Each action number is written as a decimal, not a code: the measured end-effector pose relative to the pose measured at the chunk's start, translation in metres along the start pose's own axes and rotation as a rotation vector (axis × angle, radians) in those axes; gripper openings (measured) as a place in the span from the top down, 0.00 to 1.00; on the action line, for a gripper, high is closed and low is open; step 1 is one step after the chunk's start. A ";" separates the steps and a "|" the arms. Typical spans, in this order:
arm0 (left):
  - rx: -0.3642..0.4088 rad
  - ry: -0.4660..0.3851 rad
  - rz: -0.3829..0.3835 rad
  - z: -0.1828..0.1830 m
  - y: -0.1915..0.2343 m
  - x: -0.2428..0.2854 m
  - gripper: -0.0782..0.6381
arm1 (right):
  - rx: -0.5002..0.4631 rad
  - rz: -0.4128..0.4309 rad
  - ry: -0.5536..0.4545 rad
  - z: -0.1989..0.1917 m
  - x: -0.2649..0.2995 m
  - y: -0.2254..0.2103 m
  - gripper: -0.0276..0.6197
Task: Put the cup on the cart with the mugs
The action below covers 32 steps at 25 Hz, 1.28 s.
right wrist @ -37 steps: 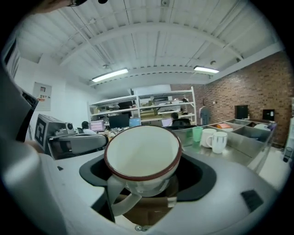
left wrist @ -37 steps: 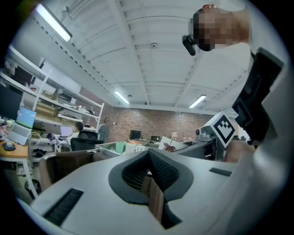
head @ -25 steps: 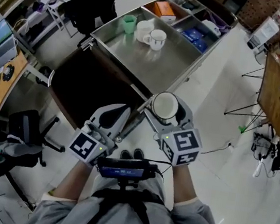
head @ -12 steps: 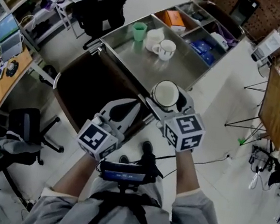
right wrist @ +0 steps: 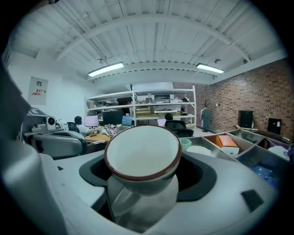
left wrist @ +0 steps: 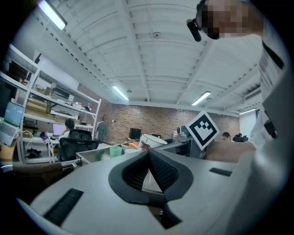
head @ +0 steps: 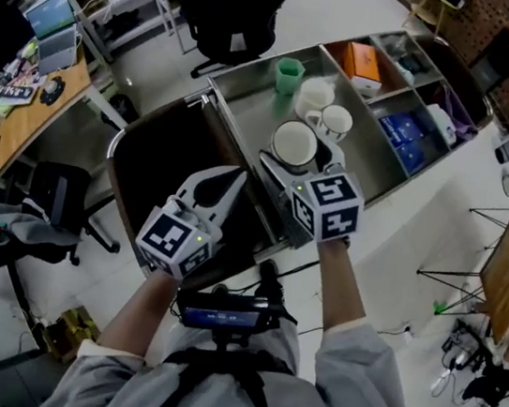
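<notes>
Here the right hand-held gripper (head: 299,157) clamps the white cup (head: 294,143) over the cart (head: 251,102), inside its near edge, beside the mugs (head: 333,121). The left hand-held gripper (head: 230,177) is closed and empty.

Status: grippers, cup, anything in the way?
Right hand-held gripper shut on cup, over cart near mugs. Left hand-held gripper shut, empty. Nothing blocking the spot beside them.

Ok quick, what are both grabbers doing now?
Left gripper: shut, empty.
Right gripper: shut on the white ceramic cup with a dark red rim.
</notes>
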<state>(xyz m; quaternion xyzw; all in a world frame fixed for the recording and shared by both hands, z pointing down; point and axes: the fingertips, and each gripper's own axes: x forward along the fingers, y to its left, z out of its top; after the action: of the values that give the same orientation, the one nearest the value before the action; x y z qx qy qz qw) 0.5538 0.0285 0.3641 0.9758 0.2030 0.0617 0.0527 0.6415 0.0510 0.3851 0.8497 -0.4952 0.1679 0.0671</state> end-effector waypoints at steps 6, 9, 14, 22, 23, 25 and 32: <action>-0.018 0.021 0.149 -0.002 0.044 0.030 0.89 | -0.020 0.063 0.061 -0.008 0.062 -0.029 0.33; -0.015 0.029 0.209 -0.002 0.060 0.039 0.89 | -0.014 0.079 0.081 -0.010 0.089 -0.039 0.33; -0.006 0.045 0.283 -0.005 0.081 0.047 0.89 | 0.018 0.100 0.109 -0.019 0.131 -0.047 0.33; -0.012 0.054 0.367 -0.008 0.101 0.047 0.89 | -0.004 0.128 0.167 -0.036 0.170 -0.040 0.32; -0.012 0.054 0.372 -0.008 0.102 0.046 0.89 | -0.004 0.132 0.175 -0.037 0.172 -0.040 0.32; -0.012 0.055 0.382 -0.009 0.102 0.045 0.89 | -0.006 0.140 0.192 -0.042 0.176 -0.039 0.32; -0.008 0.063 0.400 -0.011 0.102 0.047 0.89 | -0.030 0.142 0.203 -0.050 0.185 -0.044 0.32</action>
<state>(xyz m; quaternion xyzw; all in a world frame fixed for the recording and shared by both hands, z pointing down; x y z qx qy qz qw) 0.6345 -0.0450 0.3925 0.9941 0.0064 0.1024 0.0367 0.7523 -0.0641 0.4988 0.7901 -0.5472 0.2501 0.1175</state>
